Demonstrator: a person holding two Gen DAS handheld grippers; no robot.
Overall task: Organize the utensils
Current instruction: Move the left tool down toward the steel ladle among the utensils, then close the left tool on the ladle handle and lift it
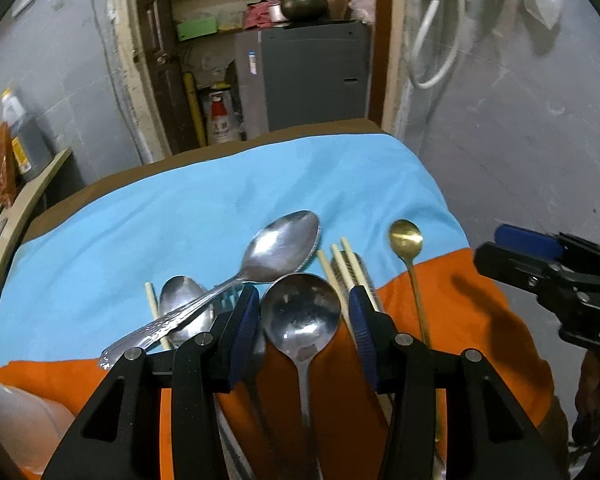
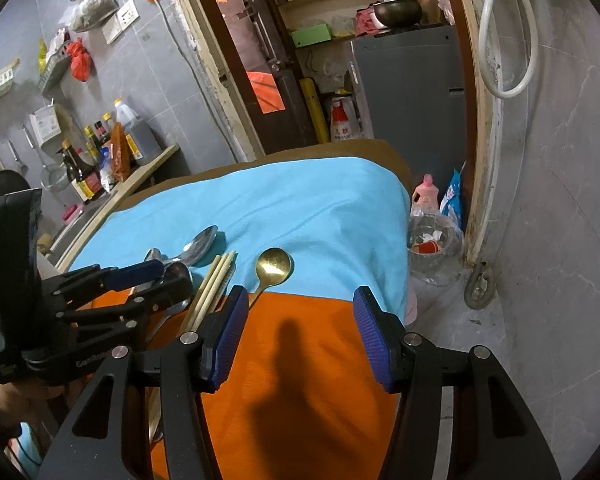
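Orange and blue cloths (image 1: 204, 216) cover the counter, and the utensils lie in a loose cluster where the two colours meet. The left claw (image 1: 304, 320) stands wide, its blue pads on either side of a round steel spoon (image 1: 300, 312) without gripping it. A larger steel spoon (image 1: 276, 248) lies across a smaller one, chopsticks (image 1: 346, 266) just beside them, and a gold spoon (image 2: 274, 266) further right. The right claw (image 2: 300, 336) hovers wide and holds nothing over the orange cloth.
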